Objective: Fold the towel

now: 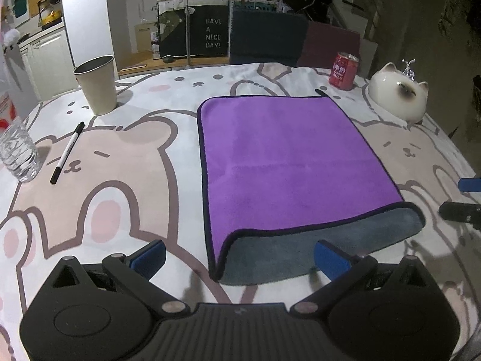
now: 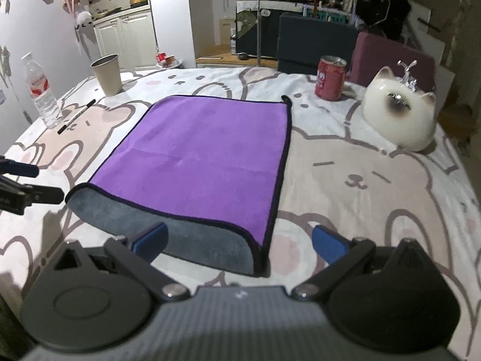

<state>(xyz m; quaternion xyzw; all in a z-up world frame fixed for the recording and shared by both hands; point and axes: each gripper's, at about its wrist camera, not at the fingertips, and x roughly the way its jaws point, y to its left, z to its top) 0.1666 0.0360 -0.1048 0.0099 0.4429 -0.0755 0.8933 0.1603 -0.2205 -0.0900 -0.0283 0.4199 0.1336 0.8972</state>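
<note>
Currently the bench [image 1: 126, 180], covered with a bear-print cloth, carries the towel [image 1: 285, 156] near its centre. The towel lies flat with its purple face up, folded so that a strip of the grey underside shows along the near edge. A small dark loop projects from its far right corner.

Around the towel, largest to smallest:
- A white cat-shaped ceramic piece [image 2: 399, 117] stands at the far right, well apart from the towel.
- A clear plastic water bottle [image 2: 42, 90] stands at the left edge.
- A beige paper cup [image 1: 97, 84] stands at the far left; its contents cannot be seen.
- A red can [image 1: 344, 70] stands beyond the far right corner.
- A clear drinking glass [image 1: 18, 152] stands at the near left; whether it holds liquid cannot be determined.
- A black-and-white marker pen [image 1: 67, 152] lies between the glass and the towel.

Nothing lies on the towel.

The left gripper [image 1: 240, 257] has its jaws spread wide, holding nothing, positioned over the near left corner. The right gripper [image 2: 240, 245] has its jaws equally wide, empty, over the near right corner.
</note>
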